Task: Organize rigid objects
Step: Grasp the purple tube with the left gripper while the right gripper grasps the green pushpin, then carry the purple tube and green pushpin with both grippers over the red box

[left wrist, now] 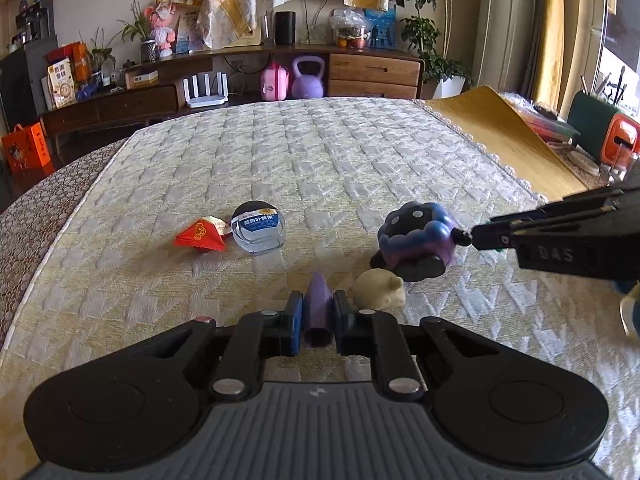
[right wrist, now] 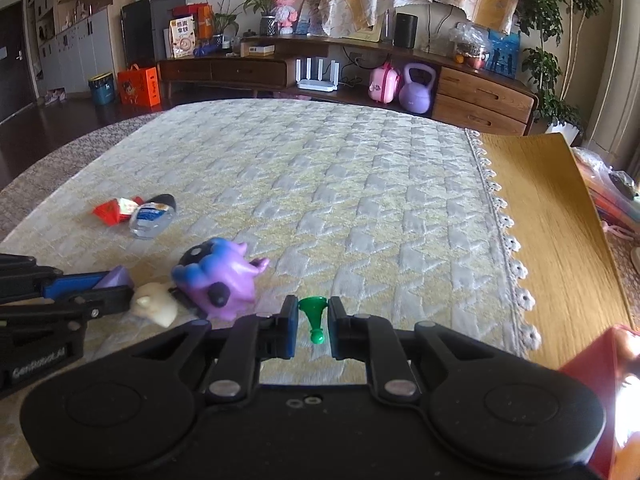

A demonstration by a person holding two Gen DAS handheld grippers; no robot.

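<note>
Since the wrapper (left wrist: 201, 237) and jar (left wrist: 258, 233) are left touching at far left, one could be nudged when the other is fetched. The cone (left wrist: 318, 303) is clamped by the left gripper (left wrist: 318, 316) beside the bear (left wrist: 380, 289), which could be dragged. The pawn (right wrist: 313, 317) is pinched by the right gripper (right wrist: 313, 326) and could slip.

Quilted cream-and-grey cover (left wrist: 320, 160) fills mid-frame. On it, left of centre: 1 red wrapped packet (left wrist: 201, 236) touching 1 clear jar (left wrist: 258, 232) lying on its side. Right of centre: 1 purple figurine (left wrist: 416, 240), 1 cream bear-shaped piece (left wrist: 380, 290) just beside it.
</note>
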